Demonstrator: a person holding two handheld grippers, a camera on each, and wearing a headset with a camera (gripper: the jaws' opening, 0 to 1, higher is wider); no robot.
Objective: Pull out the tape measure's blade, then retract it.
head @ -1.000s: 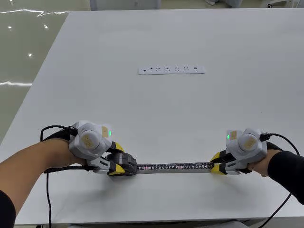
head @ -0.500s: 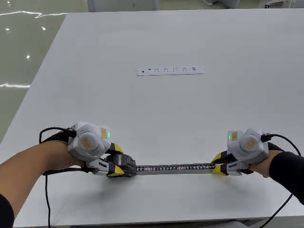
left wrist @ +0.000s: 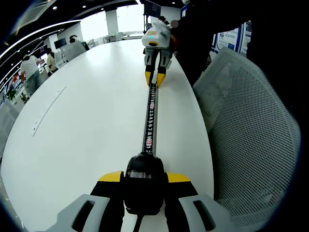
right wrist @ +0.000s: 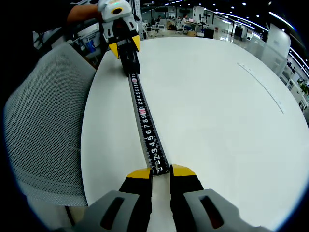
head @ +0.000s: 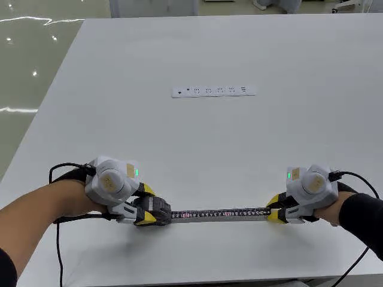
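Observation:
A black tape measure case [head: 154,210] lies near the table's front edge, and my left gripper [head: 143,210] is shut on it; in the left gripper view the case [left wrist: 144,182] sits between the yellow-tipped jaws. The blade [head: 218,213] runs out of it to the right, just above the white table [head: 209,137]. My right gripper [head: 274,211] is shut on the blade's tip, which meets the jaws in the right gripper view at the blade end [right wrist: 157,166]. The numbered blade [left wrist: 150,116] reaches across to the right gripper [left wrist: 155,79], and the left gripper [right wrist: 124,47] stands at its far end.
A white power strip [head: 213,91] lies flat at the table's middle, well beyond the tape. A grey mesh chair back [left wrist: 251,140] stands close to the table's front edge, seen again as the chair back [right wrist: 43,125]. Cables trail from both grippers off the front edge.
The blade's visible length looks about the same. Both grippers sit a little lower in the head view, as does the power strip, so the camera shifted.

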